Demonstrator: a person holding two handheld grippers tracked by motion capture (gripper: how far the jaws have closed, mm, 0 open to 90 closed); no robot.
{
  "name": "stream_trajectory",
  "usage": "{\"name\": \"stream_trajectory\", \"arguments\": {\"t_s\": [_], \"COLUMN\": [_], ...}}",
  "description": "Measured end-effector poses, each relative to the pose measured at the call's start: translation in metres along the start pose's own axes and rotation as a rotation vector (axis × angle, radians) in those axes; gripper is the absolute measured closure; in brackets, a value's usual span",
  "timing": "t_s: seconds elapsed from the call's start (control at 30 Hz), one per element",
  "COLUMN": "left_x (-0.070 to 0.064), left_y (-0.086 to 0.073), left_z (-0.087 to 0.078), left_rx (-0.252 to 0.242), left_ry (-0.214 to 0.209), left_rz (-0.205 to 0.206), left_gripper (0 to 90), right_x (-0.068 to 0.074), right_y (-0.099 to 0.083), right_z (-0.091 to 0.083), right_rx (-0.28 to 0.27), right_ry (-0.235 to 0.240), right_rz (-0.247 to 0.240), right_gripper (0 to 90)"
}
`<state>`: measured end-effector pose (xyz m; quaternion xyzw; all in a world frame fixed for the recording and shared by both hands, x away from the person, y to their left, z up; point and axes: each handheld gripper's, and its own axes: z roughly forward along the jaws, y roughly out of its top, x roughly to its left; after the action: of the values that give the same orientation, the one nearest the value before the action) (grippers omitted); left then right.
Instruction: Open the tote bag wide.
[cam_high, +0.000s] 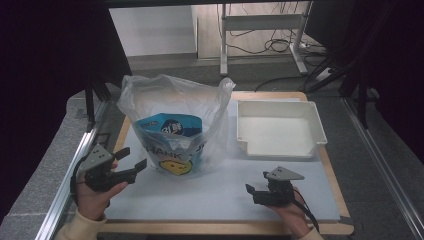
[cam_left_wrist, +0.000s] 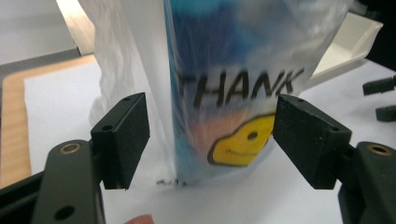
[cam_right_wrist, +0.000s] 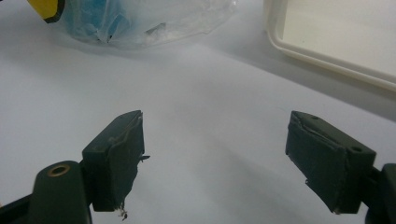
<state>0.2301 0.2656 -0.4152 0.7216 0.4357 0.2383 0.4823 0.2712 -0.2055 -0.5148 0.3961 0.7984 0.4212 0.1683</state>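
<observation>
A translucent plastic bag (cam_high: 175, 107) printed with "THANK" and a yellow smiley stands upright on the white mat, and a blue snack packet (cam_high: 170, 126) sits inside it. In the left gripper view the bag (cam_left_wrist: 243, 56) rises just beyond the jaws. My left gripper (cam_high: 134, 157) is open at the bag's lower left, apart from it and holding nothing. Its jaws frame the bag's print, with the left gripper (cam_left_wrist: 212, 126) wide open. At the front right, my right gripper (cam_high: 251, 194) rests open on the mat. The right gripper (cam_right_wrist: 215, 144) has bare mat between its jaws.
An empty white tray (cam_high: 315, 120) sits to the right of the bag; its rim (cam_right_wrist: 327, 53) lies ahead of the right gripper. The white mat (cam_high: 200, 200) covers a wooden table (cam_high: 225, 227). A desk frame and cables stand on the floor beyond.
</observation>
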Motion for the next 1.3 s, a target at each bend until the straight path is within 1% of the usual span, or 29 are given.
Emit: {"name": "stream_trajectory", "arguments": {"t_s": [0.1,0.23,0.27,0.37,0.43,0.57,0.7,0.8,0.93,0.97,1.03,1.07,1.13,1.17,1.27,1.3], "left_x": [0.003,0.008,0.011,0.017,0.021,0.025,0.029,0.031,0.034,0.034,0.039,0.040,0.043,0.044,0.043,0.042], "left_y": [0.009,0.015,0.019,0.030,0.040,0.059,0.074,0.084,0.098,0.098,0.106,0.107,0.108,0.108,0.106,0.106], "left_z": [-0.002,-0.006,-0.009,-0.014,-0.018,-0.023,-0.024,-0.023,-0.019,-0.019,-0.015,-0.014,-0.010,-0.008,-0.001,0.000], "left_rx": [-0.009,-0.021,-0.031,-0.048,-0.061,-0.078,-0.091,-0.099,-0.107,-0.107,-0.102,-0.100,-0.089,-0.085,-0.075,-0.073], "left_ry": [0.002,0.005,0.007,0.003,0.002,0.012,-0.003,0.003,-0.002,-0.002,-0.001,-0.005,-0.022,-0.025,-0.059,-0.064], "left_rz": [0.006,-0.008,-0.017,-0.026,-0.034,-0.021,-0.026,-0.022,-0.031,-0.031,-0.037,-0.040,-0.050,-0.053,-0.052,-0.051], "left_gripper": [26.9,26.8,26.9,26.9,27.1,27.9,28.0,28.1,28.9,30.1,33.5,37.0,44.4,46.9,53.3,55.3], "right_x": [0.000,-0.001,-0.001,-0.001,-0.001,-0.001,-0.001,-0.001,-0.001,-0.001,-0.001,-0.001,-0.001,-0.002,-0.002,-0.002], "right_y": [0.000,-0.001,-0.001,-0.001,-0.001,-0.001,-0.001,-0.001,-0.001,-0.001,-0.001,-0.001,-0.001,-0.001,-0.002,-0.002], "right_z": [0.000,-0.001,-0.001,0.000,0.000,-0.001,-0.001,-0.001,-0.001,-0.001,-0.001,-0.001,-0.001,-0.001,-0.001,-0.001], "right_rx": [0.000,0.003,0.005,0.010,0.014,0.013,0.018,0.017,0.023,0.023,0.023,0.023,0.023,0.024,0.025,0.026], "right_ry": [-0.004,-0.005,-0.007,-0.011,-0.013,-0.015,-0.017,-0.020,-0.022,-0.022,-0.022,-0.024,-0.024,-0.026,-0.027,-0.029], "right_rz": [0.002,0.005,0.006,0.008,0.009,0.011,0.012,0.011,0.010,0.010,0.007,0.006,0.007,0.008,0.013,0.015], "right_gripper": [19.4,19.4,19.4,19.4,19.4,19.4,19.4,19.4,19.4,19.4,19.4,19.4,19.4,19.4,19.4,19.4]}}
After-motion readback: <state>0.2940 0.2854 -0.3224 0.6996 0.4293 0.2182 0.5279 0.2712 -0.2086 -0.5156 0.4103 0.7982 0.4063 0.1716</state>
